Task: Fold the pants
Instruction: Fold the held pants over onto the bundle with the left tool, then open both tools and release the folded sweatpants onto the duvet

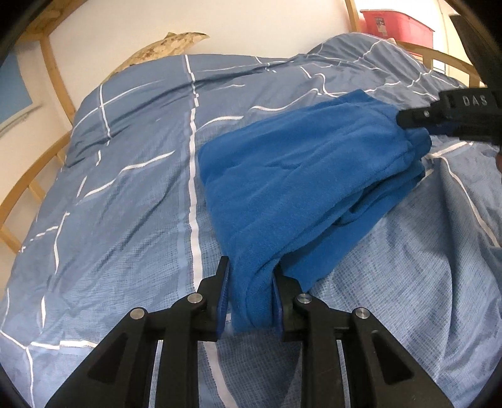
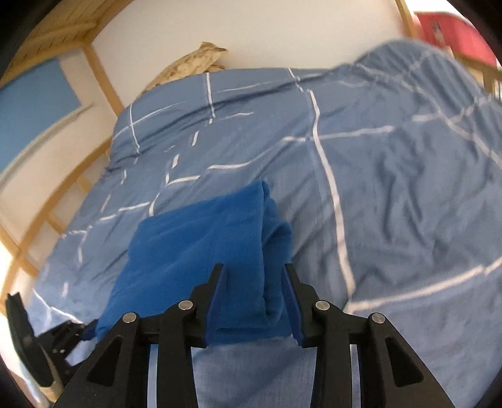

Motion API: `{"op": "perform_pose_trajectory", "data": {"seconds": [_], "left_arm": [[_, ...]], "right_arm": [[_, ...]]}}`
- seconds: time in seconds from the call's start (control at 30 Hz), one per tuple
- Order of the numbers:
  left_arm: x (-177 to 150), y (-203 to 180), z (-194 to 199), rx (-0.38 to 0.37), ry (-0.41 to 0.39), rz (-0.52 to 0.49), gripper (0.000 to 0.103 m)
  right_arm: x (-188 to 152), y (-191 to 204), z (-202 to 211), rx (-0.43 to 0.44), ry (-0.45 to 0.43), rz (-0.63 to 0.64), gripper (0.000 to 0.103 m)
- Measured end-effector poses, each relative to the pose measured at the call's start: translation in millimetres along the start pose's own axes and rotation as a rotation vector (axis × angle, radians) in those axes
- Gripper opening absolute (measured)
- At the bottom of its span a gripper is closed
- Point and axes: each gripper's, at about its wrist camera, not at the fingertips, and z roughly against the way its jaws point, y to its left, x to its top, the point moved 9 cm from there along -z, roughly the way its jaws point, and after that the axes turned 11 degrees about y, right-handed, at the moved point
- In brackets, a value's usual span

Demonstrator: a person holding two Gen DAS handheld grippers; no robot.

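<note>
The blue fleece pants (image 1: 298, 175) lie folded in layers on the bed, spanning from near centre to the right in the left wrist view. My left gripper (image 1: 251, 276) is shut on the near corner of the pants. My right gripper (image 1: 408, 120) shows at the right edge, holding the far right end of the stack. In the right wrist view the pants (image 2: 194, 244) run from the jaws toward the left, and my right gripper (image 2: 255, 279) is shut on their folded edge. My left gripper (image 2: 72, 332) is partly seen at the lower left there.
The bed is covered by a blue duvet with white lines (image 1: 141, 163), wrinkled at the right. A wooden bed frame (image 1: 56, 78) runs along the left and back. A red box (image 1: 398, 22) stands at the back right. A tan cushion (image 1: 166, 47) leans on the white wall.
</note>
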Motion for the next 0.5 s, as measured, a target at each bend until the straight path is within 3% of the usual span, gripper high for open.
{"op": "perform_pose_trajectory", "data": {"seconds": [0.03, 0.07, 0.17, 0.3, 0.5], "left_arm": [[0.4, -0.7, 0.4, 0.002, 0.001, -0.002, 0.023], [0.1, -1.2, 0.5, 0.006, 0.001, -0.004, 0.023], [-0.3, -3.0, 1.4, 0.008, 0.008, -0.004, 0.023], [-0.6, -5.8, 3.4, 0.016, 0.017, -0.015, 0.022], [-7.5, -9.5, -4.1, 0.003, 0.046, -0.031, 0.022]], "right_arm": [[-2.0, 0.6, 0.4, 0.022, -0.002, 0.002, 0.031], [-4.9, 2.7, 0.6, 0.036, 0.002, 0.017, 0.019], [-7.2, 4.0, 1.4, 0.011, 0.018, 0.061, 0.009], [-6.1, -0.7, 11.4, -0.087, -0.005, 0.099, 0.007], [-14.2, -11.2, -8.7, -0.197, 0.044, 0.124, 0.006]]}}
